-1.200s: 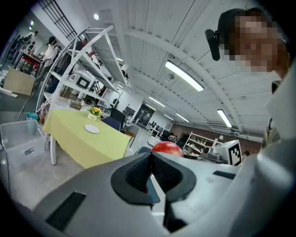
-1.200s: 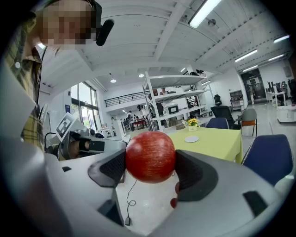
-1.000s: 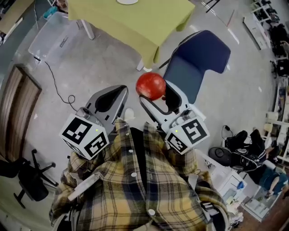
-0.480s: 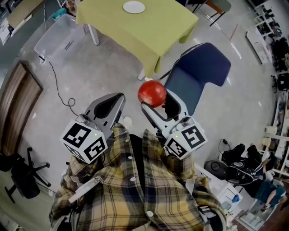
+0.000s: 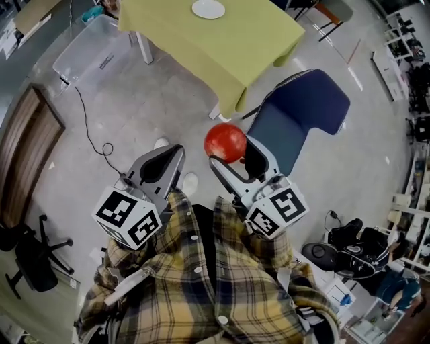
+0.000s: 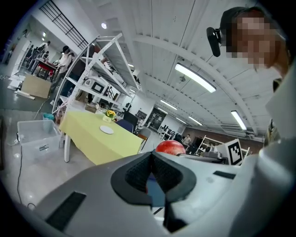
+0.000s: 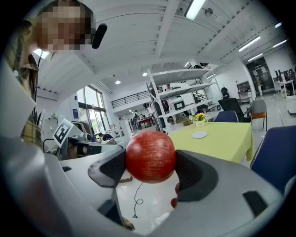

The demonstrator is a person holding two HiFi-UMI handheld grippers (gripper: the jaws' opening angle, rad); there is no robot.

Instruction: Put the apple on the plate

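Apple held in the air, well short of the table

The yellow-clothed table (image 5: 222, 40) stands ahead across open floor. The left gripper (image 6: 151, 162) is closed on nothing; the right gripper (image 5: 232, 152) clamps the apple (image 7: 150, 156) between its pads. The plate (image 5: 208, 9) sits on the table, well apart from the apple, so the sensible course is to step close, keep the grip level and lower before releasing. No lettering is readable, only square markers.

No readable text, labels, brands or numbers anywhere.

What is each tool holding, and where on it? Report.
The right tool clamps the apple across its middle, one pad on either side. The left tool is shut and empty.
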